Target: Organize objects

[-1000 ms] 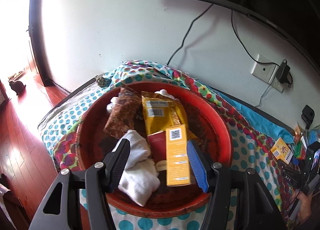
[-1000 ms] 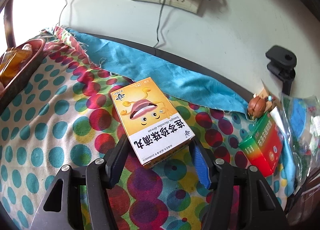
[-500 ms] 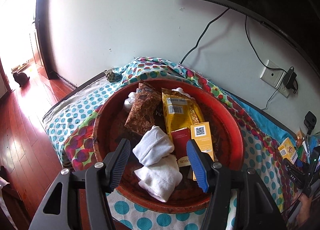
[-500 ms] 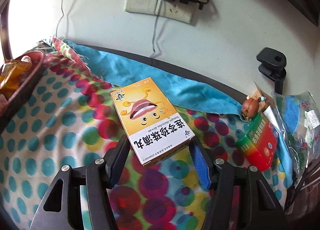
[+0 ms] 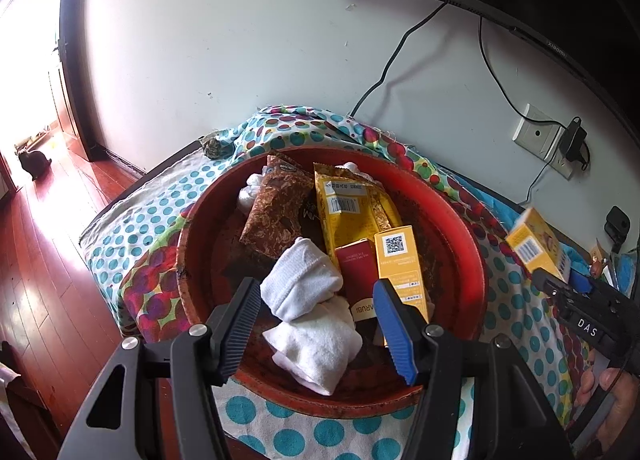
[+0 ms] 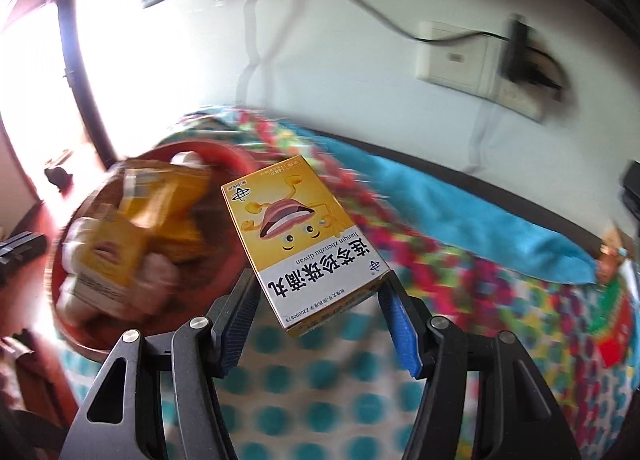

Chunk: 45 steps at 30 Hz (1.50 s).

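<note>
Right gripper [image 6: 316, 324]: jaws clamped on the near end of the yellow medicine box [image 6: 300, 236], box lifted clear of the polka-dot cloth [image 6: 320, 380], long axis pointing away from the camera, tilted a bit left. From the left wrist view the same box [image 5: 534, 244] hangs in the air to the right of the red basin [image 5: 472, 260], outside its rim. The right view is motion-blurred, so basin contents are hard to read there.

Left gripper [image 5: 316, 324]: jaws apart, holding nothing, hovering over the near rim of the basin, with the white rolled socks [image 5: 308, 312] showing between the fingers.

Judgement: the step in hand is carrying the box leftward into the basin. How to do it well:
- Grip is only on the box's near end, so it is cantilevered. Keep the swing smooth, or thin card may pivot in the pads.
- Clear the right rim with height before descending.
- Near centre is full: socks, dark red box [image 5: 356, 272], orange QR-code box [image 5: 400, 260]. Further back lie the yellow pouch [image 5: 352, 207] and brown patterned pouch [image 5: 276, 207].
- Bare basin floor shows on the right side, just inside the rim. Aim there and lay the box flat beside the orange one.
- Left gripper sits close to the drop path. Keep it to the left, out of the way.
- Open the jaws only once the box is low.
</note>
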### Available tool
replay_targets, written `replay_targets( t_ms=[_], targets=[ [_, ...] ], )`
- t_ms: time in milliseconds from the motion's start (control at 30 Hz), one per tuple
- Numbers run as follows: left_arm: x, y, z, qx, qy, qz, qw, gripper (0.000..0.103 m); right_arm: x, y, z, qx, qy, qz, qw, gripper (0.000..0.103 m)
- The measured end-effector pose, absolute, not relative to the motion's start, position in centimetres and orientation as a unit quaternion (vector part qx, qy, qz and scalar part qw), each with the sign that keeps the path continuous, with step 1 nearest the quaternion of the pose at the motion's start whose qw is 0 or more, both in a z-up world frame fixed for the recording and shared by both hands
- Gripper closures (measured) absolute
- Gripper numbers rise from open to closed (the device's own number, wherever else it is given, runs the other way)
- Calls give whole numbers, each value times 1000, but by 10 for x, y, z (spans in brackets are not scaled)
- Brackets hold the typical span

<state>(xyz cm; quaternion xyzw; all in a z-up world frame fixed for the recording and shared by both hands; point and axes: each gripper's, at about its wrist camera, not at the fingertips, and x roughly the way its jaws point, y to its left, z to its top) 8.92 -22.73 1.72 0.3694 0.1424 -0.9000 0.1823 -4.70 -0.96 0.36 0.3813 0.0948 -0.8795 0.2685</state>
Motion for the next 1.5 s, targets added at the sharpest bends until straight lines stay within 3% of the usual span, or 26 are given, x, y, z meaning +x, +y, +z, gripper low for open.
replay_targets(
  t_ms=[333, 500, 800, 867, 933, 1100, 1500],
  targets=[
    [96, -243, 16, 365, 136, -898, 203, 40, -45, -92, -6, 433, 115, -852, 272, 45],
    [99, -246, 17, 369, 133, -897, 203, 34, -57, -103, -21, 458, 111, -846, 247, 45],
    [98, -247, 16, 379, 129, -894, 203, 33, -55, -116, -31, 461, 123, -846, 238, 43],
    [98, -248, 14, 382, 132, -893, 199, 33, -53, -119, -31, 457, 129, -846, 241, 39],
    [97, -248, 12, 386, 133, -891, 199, 33, -52, -122, -31, 455, 132, -848, 239, 29],
    [97, -246, 11, 389, 129, -890, 197, 33, -51, -119, -26, 450, 119, -853, 236, 19],
    [99, -238, 15, 398, 110, -887, 206, 33, -1, -93, 2, 443, 125, -862, 210, 9]
  ],
)
